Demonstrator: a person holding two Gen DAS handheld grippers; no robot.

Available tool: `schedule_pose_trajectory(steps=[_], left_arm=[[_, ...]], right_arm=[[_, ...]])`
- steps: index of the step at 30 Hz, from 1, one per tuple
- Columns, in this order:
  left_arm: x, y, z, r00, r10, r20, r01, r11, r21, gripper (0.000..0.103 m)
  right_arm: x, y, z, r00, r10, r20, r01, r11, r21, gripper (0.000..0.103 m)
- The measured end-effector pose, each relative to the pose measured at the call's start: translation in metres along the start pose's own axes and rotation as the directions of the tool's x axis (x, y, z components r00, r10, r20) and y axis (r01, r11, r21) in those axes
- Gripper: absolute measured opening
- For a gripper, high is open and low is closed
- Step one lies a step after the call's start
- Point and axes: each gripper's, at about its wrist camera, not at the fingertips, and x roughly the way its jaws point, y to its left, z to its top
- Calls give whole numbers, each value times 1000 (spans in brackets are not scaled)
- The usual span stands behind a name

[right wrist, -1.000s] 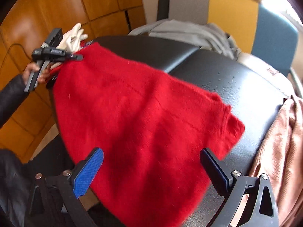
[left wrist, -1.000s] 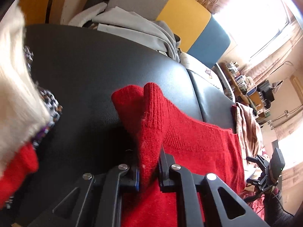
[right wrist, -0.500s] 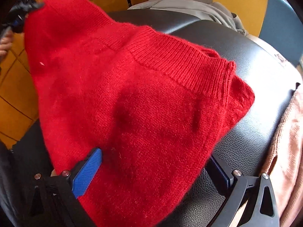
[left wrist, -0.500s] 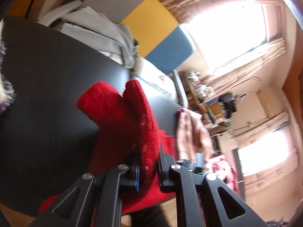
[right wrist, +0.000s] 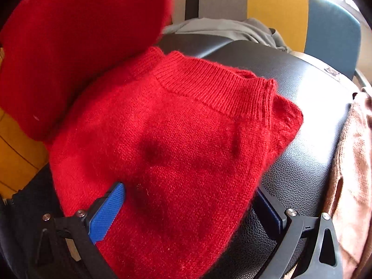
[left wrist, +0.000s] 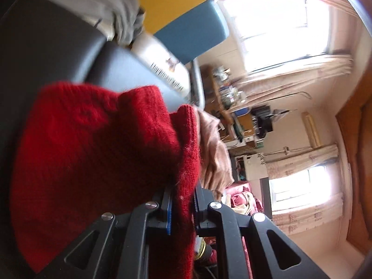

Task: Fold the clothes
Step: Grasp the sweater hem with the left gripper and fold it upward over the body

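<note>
A red knitted sweater [right wrist: 176, 139] lies on the black leather surface [right wrist: 309, 107], its ribbed hem towards the far side. One part of it is lifted and folds over at the upper left of the right wrist view. My left gripper [left wrist: 182, 207] is shut on an edge of the red sweater [left wrist: 93, 144], which bunches up over its left finger. My right gripper [right wrist: 188, 204] is open, low over the sweater, with its blue pads [right wrist: 107, 211] spread on either side of the near part of the cloth.
A grey garment [right wrist: 232, 29] lies at the far edge by a grey, yellow and blue panel [right wrist: 279, 9]. A tan garment [right wrist: 353, 174] hangs at the right edge of the surface. Bright windows [left wrist: 279, 18] and cluttered shelves [left wrist: 232, 97] fill the room beyond.
My left gripper has lifted and swung over to the right with the sweater's edge, folding it across. The right gripper has moved in closer over the sweater and stays open.
</note>
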Motion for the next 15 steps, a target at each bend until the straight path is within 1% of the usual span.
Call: schedule_pose_trajectory(steps=[4,8,11,14,15], left_arm=[[50,6,2,997,53,-51,-55,997,-50,12],[80,14,-7,992,96,-86,-103,991,-81,11],[105,25,-8,982,143,-124,-156,983,-96,12],[121,35,-8,970,160,-182,-184,975,-127,16],[121,33,-9,968,158,-193,-183,976,-120,16]], right_arm=[[-6,-2,-7,1000,4,30,-4,1000,6,103],[-7,3,-11,999,6,39,-6,1000,4,103],[-12,4,-15,999,5,51,-5,1000,4,103],[-17,4,-18,998,1,62,-2,1000,6,103],[-18,5,-19,998,0,66,-1,1000,7,103]])
